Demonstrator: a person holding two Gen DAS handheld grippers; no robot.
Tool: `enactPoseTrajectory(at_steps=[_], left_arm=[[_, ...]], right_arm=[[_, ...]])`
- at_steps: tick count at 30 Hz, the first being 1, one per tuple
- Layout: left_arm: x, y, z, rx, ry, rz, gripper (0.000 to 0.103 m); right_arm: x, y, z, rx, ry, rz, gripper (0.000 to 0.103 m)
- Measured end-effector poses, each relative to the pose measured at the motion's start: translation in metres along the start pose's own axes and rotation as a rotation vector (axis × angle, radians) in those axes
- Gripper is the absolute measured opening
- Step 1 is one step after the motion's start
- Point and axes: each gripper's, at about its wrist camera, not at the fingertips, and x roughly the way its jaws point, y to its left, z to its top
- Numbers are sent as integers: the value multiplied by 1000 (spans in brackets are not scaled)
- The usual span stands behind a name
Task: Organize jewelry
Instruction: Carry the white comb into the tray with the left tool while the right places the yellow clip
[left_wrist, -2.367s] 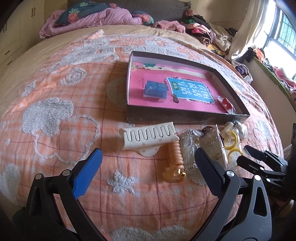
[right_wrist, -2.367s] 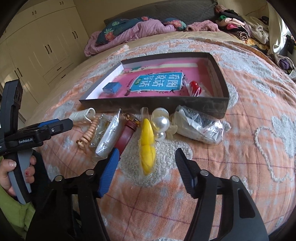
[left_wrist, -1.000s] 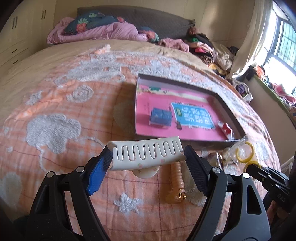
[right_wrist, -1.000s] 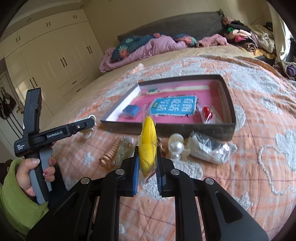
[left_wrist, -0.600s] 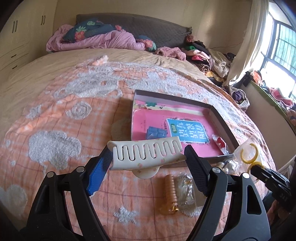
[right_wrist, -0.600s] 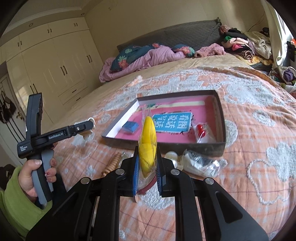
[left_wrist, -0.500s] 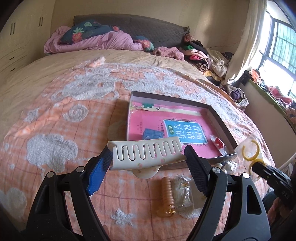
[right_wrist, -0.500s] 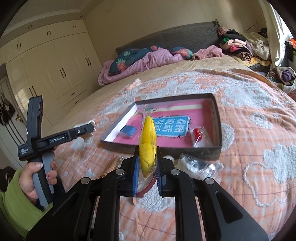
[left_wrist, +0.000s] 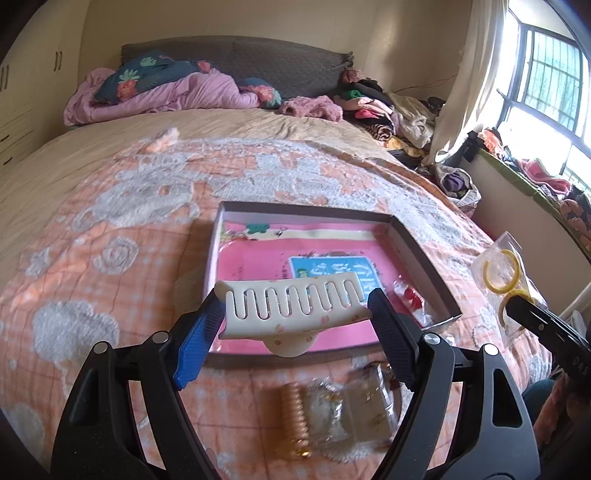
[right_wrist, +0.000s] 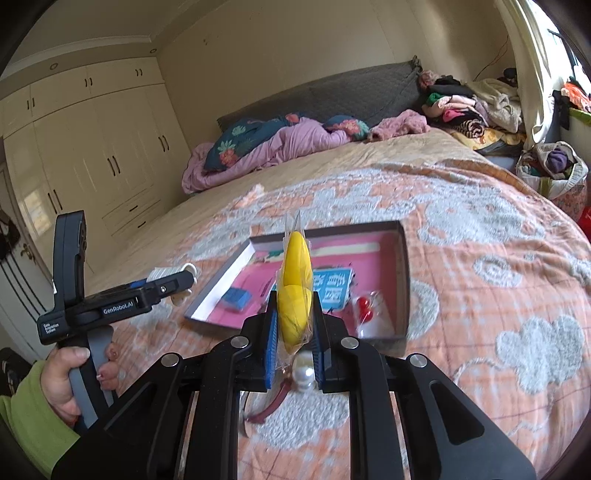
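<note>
Right now, through the left wrist camera, my left gripper (left_wrist: 295, 317) is clamped on the two ends of a cream hair claw clip (left_wrist: 291, 306), which hangs in the air over the near wall of the dark shallow box (left_wrist: 424, 266) on the bed (left_wrist: 122, 258). A coiled amber bracelet (left_wrist: 293, 419) and clear packets (left_wrist: 354, 413) lie on the bedspread in front of the box.

Through the right wrist camera, my right gripper (right_wrist: 293, 341) is clenched on a clear bag with yellow rings (right_wrist: 294, 284), lifted above the bed with the box behind it. A pearl ornament (right_wrist: 303, 373) lies on the bedspread below the gripper.
</note>
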Motion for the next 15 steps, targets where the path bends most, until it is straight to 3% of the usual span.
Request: enactPoseTrajectory(at_steps=[15], left_arm=[[15,-18,20,26,-9,-45,71]], right_arm=[[-3,-5,31,-6,-73,-39,15]])
